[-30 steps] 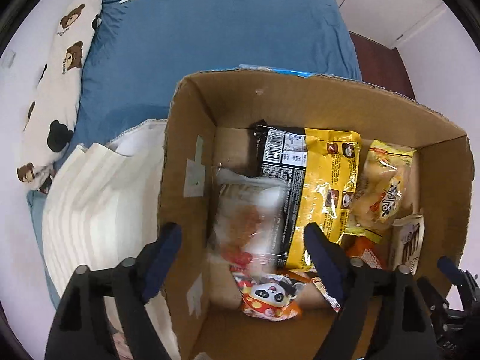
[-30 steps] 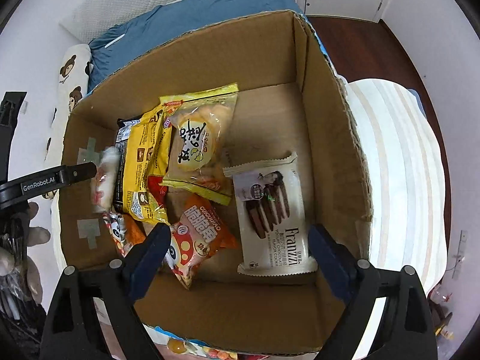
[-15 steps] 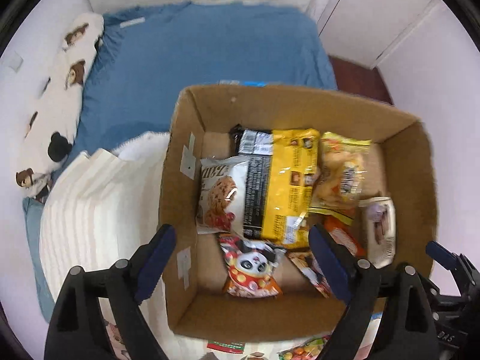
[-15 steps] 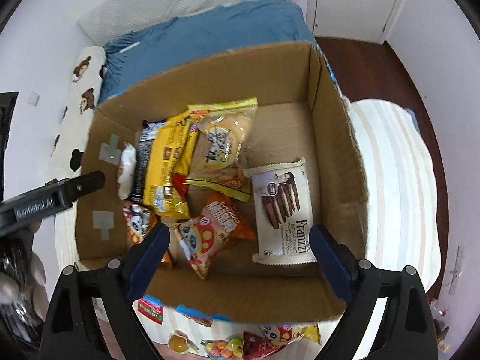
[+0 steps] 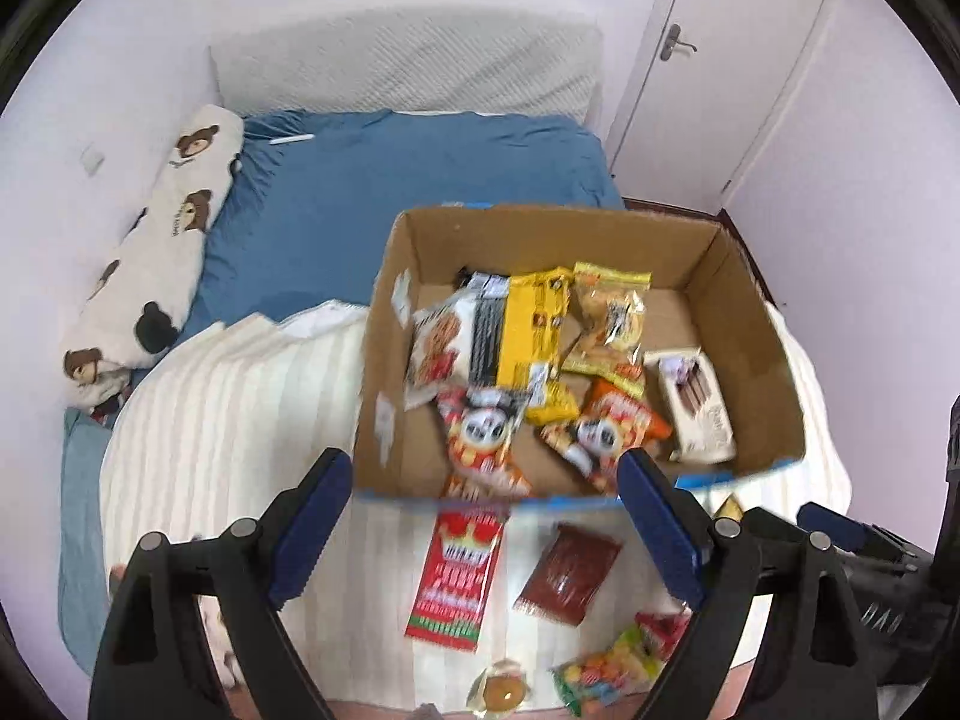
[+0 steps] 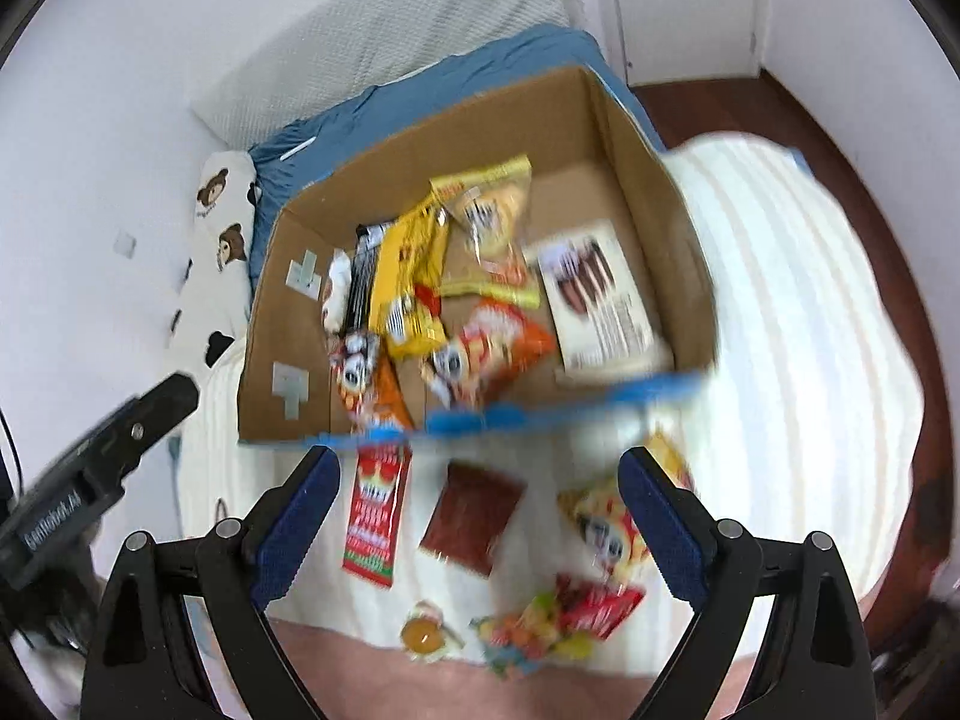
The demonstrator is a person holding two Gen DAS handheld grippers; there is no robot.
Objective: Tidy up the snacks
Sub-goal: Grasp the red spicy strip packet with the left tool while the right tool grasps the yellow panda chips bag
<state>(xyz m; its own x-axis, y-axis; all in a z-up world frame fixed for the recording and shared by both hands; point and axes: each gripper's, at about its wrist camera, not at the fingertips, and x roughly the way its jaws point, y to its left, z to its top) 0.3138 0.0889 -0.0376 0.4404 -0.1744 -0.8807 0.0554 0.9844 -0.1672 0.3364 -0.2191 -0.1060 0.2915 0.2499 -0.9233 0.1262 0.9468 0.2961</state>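
Snacks: several packets in cardboard box (image 5: 750,324) at frame centre, others loose below it; left gripper (image 5: 483,516) and right gripper (image 6: 480,510) both spread wide, holding nothing.

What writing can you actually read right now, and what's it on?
"GenRobot.AI": white print on the black casing of the left gripper, slightly blurred.
Snack packs in the cardboard box: print too blurred to read.
Red pack on the striped blanket: characters too blurred to read.

Both wrist views are looking steeply down from above the bed's (image 5: 390,204) foot, sharing the cardboard box (image 5: 708,258) (image 6: 606,120), the right view sitting nearer.
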